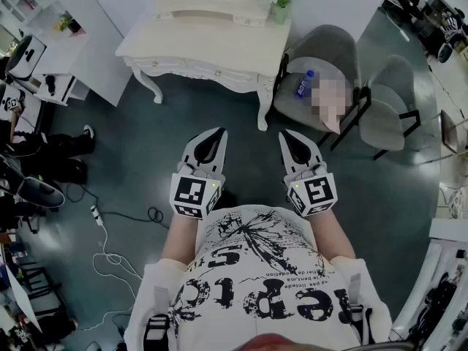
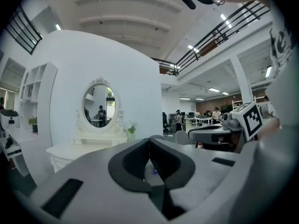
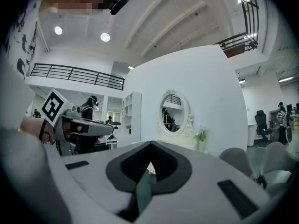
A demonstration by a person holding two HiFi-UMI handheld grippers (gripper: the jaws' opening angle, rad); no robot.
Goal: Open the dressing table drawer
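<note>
The white dressing table (image 1: 191,39) stands against the back wall, its drawer front (image 1: 206,69) closed under the tabletop. It also shows in the left gripper view as the table with oval mirror (image 2: 99,107), and in the right gripper view (image 3: 174,113). Both grippers hover well short of it, side by side in front of the person's chest. My left gripper (image 1: 219,134) has its jaws together with nothing between them; its tips meet in its own view (image 2: 149,140). My right gripper (image 1: 285,136) is likewise shut and empty, tips touching (image 3: 150,144).
Two grey chairs (image 1: 322,64) stand right of the table; a blue bottle (image 1: 304,84) lies on the nearer seat. A small potted plant (image 1: 280,2) sits on the table's right corner. Cables (image 1: 110,232) trail on the dark floor at left, beside shelves and equipment (image 1: 29,57).
</note>
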